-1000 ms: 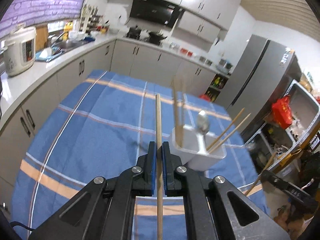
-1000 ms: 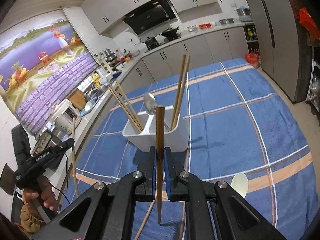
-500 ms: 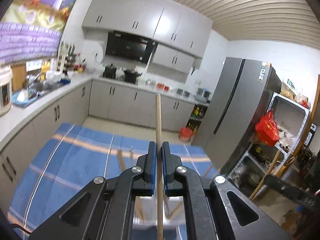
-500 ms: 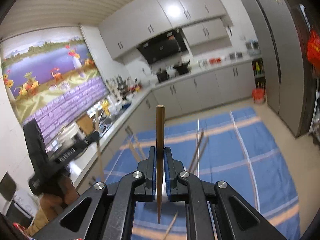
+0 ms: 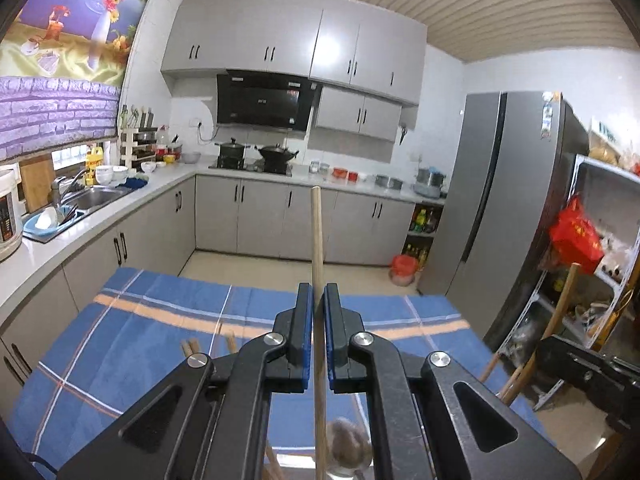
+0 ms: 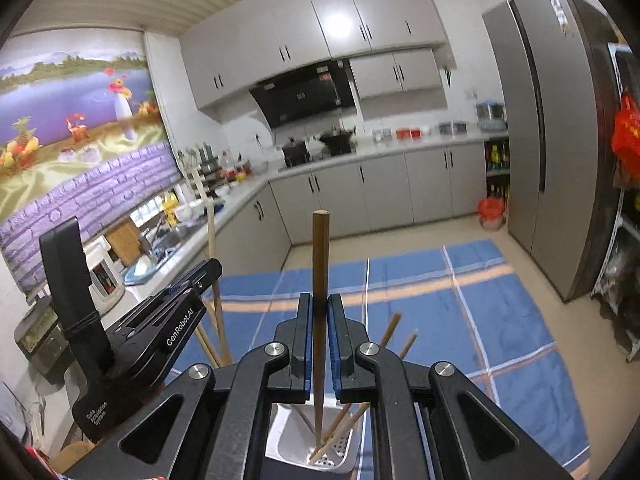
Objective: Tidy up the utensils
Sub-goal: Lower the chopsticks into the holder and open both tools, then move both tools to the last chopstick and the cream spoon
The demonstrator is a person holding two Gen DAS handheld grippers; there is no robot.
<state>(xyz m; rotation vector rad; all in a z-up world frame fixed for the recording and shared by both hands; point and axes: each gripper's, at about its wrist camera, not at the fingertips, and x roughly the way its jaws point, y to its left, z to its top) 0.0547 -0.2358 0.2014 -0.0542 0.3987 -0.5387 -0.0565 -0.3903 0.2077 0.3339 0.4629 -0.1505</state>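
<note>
Above the blue tabletop point(image 6: 500, 312), my right hand-held gripper point(image 6: 320, 340) pinches a dark chopstick point(image 6: 320, 264) upright over the white holder point(image 6: 296, 436); my left hand-held gripper point(image 5: 318, 336) pinches a pale chopstick point(image 5: 317, 236).

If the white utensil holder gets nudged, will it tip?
Possibly. The white utensil holder looks like thin, light plastic, and the chopsticks inside lean well above its rim, raising its balance point. On the cloth it would probably drag rather than slide.

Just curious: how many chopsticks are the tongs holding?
2: a light chopstick in the left tongs, a dark chopstick in the right tongs. Others stand in the holder, partly hidden.
</note>
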